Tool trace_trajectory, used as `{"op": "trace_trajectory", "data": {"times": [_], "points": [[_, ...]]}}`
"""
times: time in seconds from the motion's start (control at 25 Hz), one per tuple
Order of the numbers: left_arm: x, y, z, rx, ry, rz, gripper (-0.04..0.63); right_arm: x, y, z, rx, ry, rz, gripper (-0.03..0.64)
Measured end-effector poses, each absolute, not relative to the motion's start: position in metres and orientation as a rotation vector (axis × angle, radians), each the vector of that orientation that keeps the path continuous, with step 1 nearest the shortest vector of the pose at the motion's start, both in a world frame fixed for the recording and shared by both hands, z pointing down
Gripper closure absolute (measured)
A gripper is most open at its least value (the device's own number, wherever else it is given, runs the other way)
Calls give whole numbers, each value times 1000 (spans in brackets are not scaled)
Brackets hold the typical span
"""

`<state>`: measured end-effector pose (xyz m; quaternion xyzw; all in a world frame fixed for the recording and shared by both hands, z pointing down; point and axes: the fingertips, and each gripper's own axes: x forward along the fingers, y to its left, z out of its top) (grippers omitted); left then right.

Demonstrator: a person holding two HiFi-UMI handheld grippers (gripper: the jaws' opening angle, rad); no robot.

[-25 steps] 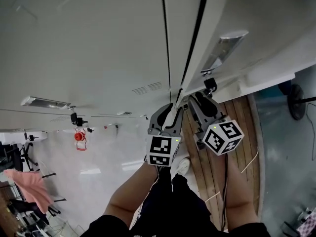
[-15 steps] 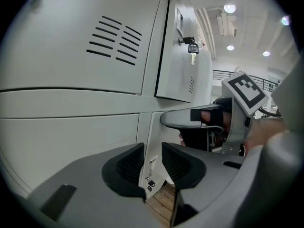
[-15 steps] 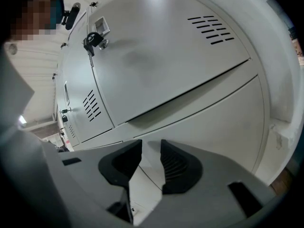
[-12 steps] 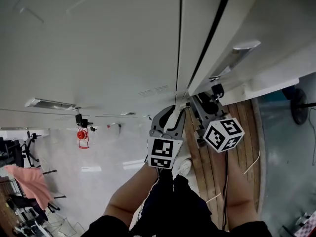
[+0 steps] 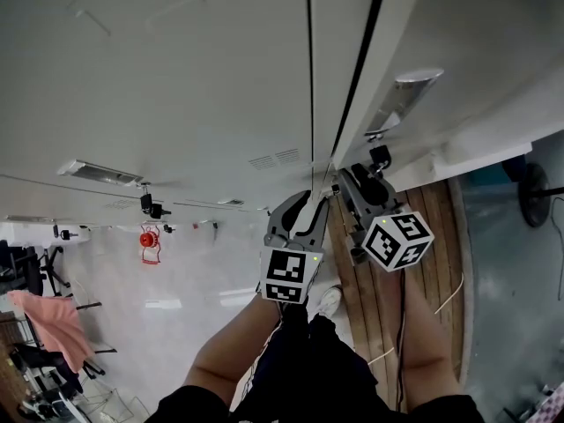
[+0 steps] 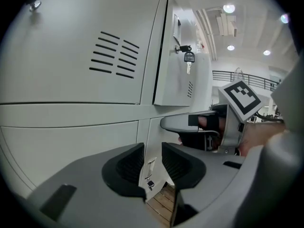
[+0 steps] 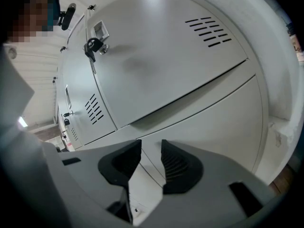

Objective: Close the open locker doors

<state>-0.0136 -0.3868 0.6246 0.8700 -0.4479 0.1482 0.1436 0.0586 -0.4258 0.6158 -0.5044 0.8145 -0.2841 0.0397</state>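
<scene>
You're standing tight against the locker bank, working both tools low at the bottom row. Your left tool [image 5: 301,217] is straddling the free edge of the lower locker door [image 6: 151,172], which is hanging ajar. Its jaws are sitting narrow with that edge filling the gap, so it's looking clamped on the door, though the wide-angle view isn't making pad contact certain. Your right tool [image 5: 354,181] is riding just to the right, jaws slightly apart and pinching nothing, pointing at a flat locker face [image 7: 204,127].

The key relation is that the door edge is running vertically, with the frame stile [image 6: 144,129] sitting just to its left in the left gripper view. Closing is probably going to mean swinging that edge leftward into the bank, and your left hand is the nearer one for it.

The keyed upper door [image 6: 178,80] is also standing out from the bank, above and right of the left tool, with its key [image 6: 189,57] dangling from the lock. Your right tool is sitting closer to that one.
</scene>
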Motion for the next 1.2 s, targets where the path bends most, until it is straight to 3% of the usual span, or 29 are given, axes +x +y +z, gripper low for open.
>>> {"op": "trace_trajectory", "data": {"times": [0.28,0.56,0.84,1.2], "points": [[-3,-362,597,2523,-1286,364,469,70,-391,586,-1520,2529,-793,500],[7,-321,550,2568,-1307,284,526,81,-339,533,-1489,2610,-602,612],[-4,-267,488,2609,-1365,204,577,76,-279,469,-1354,2674,-439,612],[-62,-210,438,2618,-1465,157,580,38,-228,409,-1237,2727,-319,614]]}}
